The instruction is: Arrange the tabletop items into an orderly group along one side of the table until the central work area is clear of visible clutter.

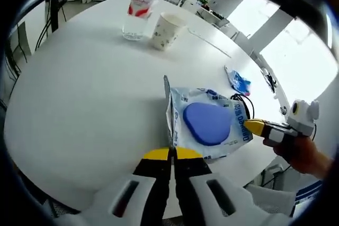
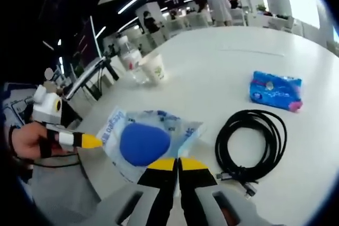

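A clear plastic bag [image 1: 212,125] with blue print holds a rounded blue object [image 1: 207,123] and lies near the table's front edge. My left gripper [image 1: 172,153] is shut on the bag's near edge. In the same view my right gripper [image 1: 256,127] comes in from the right, its yellow tips closed on the bag's far side. In the right gripper view the bag [image 2: 143,141] sits just ahead of my right gripper [image 2: 177,163], which is shut on its edge. My left gripper [image 2: 91,141] pinches the opposite side.
A water bottle [image 1: 139,11] and a paper cup [image 1: 168,30] stand together at the far side of the white table [image 1: 85,93]. A blue tissue pack [image 2: 276,91] and a coiled black cable [image 2: 251,141] lie right of the bag. Chairs and people are beyond the table.
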The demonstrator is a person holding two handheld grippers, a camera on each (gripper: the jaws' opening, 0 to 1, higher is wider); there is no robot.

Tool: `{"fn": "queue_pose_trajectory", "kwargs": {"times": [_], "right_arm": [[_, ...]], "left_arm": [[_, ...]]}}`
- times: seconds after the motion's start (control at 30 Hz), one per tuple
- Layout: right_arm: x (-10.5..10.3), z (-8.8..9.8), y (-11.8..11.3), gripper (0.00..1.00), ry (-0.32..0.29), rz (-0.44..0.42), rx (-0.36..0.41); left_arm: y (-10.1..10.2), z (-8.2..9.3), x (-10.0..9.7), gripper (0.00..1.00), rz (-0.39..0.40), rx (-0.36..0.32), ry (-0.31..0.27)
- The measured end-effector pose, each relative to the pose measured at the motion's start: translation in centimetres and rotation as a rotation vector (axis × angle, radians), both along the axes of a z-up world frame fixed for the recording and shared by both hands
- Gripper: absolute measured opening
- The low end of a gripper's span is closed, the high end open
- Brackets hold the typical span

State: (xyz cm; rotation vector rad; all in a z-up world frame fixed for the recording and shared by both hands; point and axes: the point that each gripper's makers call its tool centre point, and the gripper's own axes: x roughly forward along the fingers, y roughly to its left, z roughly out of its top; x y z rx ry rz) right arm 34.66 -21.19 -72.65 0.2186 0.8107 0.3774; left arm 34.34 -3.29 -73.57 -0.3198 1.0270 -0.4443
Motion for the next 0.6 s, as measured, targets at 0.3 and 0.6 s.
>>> {"fn": "queue_pose_trajectory", "kwargs": {"times": [0.3, 0.6], "right_arm": [[1.5, 0.7, -2.3, 0.0, -0.016, -0.029, -0.021], [4.9, 1.7, -5.3, 0.0, -0.042, -0.073, -0.038]], "left_arm": [[-2.3, 0.5, 2.0, 0.0, -0.051, -0.008, -0.008], [-5.6, 0.9, 6.0, 0.0, -0.054, -0.034, -0.024]]}}
